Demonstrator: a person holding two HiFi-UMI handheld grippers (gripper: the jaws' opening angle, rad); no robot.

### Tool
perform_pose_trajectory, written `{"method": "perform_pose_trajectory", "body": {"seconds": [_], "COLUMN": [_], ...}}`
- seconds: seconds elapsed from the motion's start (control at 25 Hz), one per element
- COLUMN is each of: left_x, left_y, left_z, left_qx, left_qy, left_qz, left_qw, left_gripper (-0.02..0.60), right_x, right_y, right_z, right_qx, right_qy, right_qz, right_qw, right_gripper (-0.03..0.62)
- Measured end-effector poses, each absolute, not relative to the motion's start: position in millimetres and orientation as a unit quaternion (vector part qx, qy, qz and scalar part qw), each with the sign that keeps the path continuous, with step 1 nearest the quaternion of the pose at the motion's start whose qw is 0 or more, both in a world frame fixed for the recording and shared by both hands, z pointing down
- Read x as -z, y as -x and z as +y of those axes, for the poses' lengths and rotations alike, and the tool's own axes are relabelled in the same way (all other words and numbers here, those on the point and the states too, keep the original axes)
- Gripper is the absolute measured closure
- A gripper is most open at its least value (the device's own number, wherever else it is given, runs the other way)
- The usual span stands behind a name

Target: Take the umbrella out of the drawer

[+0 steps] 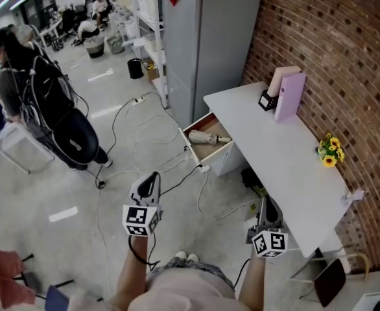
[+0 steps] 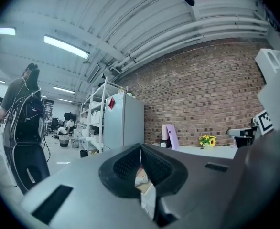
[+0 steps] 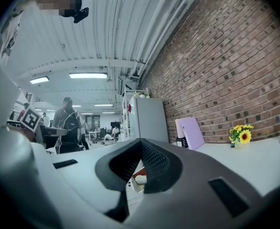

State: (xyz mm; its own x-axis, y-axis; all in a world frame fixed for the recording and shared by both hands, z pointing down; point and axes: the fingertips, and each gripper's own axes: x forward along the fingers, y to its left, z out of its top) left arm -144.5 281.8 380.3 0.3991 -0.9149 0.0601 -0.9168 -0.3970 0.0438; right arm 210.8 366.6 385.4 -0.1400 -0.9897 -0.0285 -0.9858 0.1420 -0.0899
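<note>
Head view shows a white table with an open drawer sticking out from its long edge near the far corner. What looks like a folded tan umbrella lies in the drawer. The left gripper and right gripper are pinched together, empty, well apart from it.
</note>
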Motion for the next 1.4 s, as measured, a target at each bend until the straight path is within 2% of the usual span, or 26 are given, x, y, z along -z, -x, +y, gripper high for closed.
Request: {"method": "perform_pose_trajectory", "body": {"seconds": [0.28,0.36,0.44,0.48,0.56,1.08,1.4], "left_x": [-364,-361,-360,-359,-359,-381,-391], "left_y": [155,156,158,160,164,187,186], "left_z": [282,279,277,276,276,261,209], "left_qx": [0.021,0.025,0.030,0.034,0.045,0.038,0.038], "left_qy": [-0.834,-0.836,-0.837,-0.836,-0.833,-0.832,-0.830], "left_qz": [-0.551,-0.547,-0.546,-0.547,-0.551,-0.553,-0.555], "left_qw": [0.026,0.024,0.018,0.016,0.015,0.023,0.030], "left_gripper": [0.537,0.399,0.310,0.270,0.238,0.216,0.218], "right_x": [-379,-379,-380,-381,-381,-393,-397], "right_y": [-204,-202,-199,-198,-195,-177,-178], "right_z": [364,363,361,360,360,353,302], "right_qx": [0.027,0.027,0.026,0.025,0.026,0.030,0.029], "right_qy": [0.652,0.650,0.648,0.647,0.645,0.655,0.653], "right_qz": [0.757,0.758,0.760,0.761,0.762,0.753,0.755], "right_qw": [0.042,0.041,0.042,0.043,0.047,0.059,0.054], "right_gripper": [0.577,0.577,0.577,0.577,0.577,0.574,0.574]}}
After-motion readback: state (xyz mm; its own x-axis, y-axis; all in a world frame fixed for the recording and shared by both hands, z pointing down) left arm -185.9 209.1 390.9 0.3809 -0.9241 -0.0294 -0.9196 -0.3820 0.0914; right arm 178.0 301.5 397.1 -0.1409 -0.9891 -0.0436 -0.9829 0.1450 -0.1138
